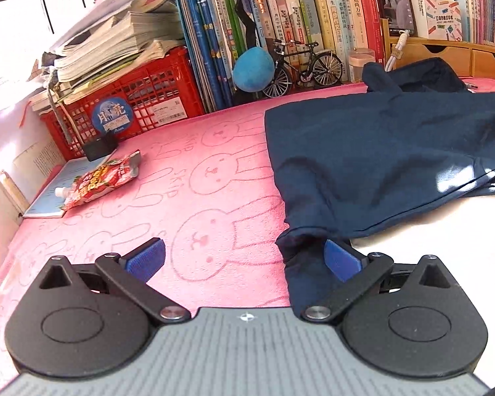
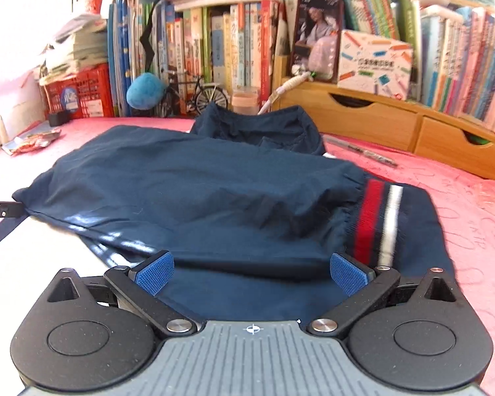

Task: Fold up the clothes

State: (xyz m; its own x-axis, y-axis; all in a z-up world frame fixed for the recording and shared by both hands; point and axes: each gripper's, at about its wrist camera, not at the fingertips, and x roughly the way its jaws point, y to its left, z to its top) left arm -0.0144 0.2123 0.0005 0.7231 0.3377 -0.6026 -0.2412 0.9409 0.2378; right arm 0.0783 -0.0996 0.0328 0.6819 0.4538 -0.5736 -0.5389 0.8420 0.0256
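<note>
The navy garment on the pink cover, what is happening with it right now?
A person with a gripper in each hand is folding a navy garment on a pink bunny-print cover. Part of it is already folded over, its striped cuff on top. The right gripper stands over the near edge, jaws wide, holding nothing. The left gripper is open too, one blue pad at a corner of the cloth.

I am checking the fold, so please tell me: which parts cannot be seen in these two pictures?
- Left wrist view: the dark navy fabric garment is cut off by the right edge.
- Right wrist view: its near hem is hidden behind the right gripper; its red and white striped cuff is blurred.
</note>
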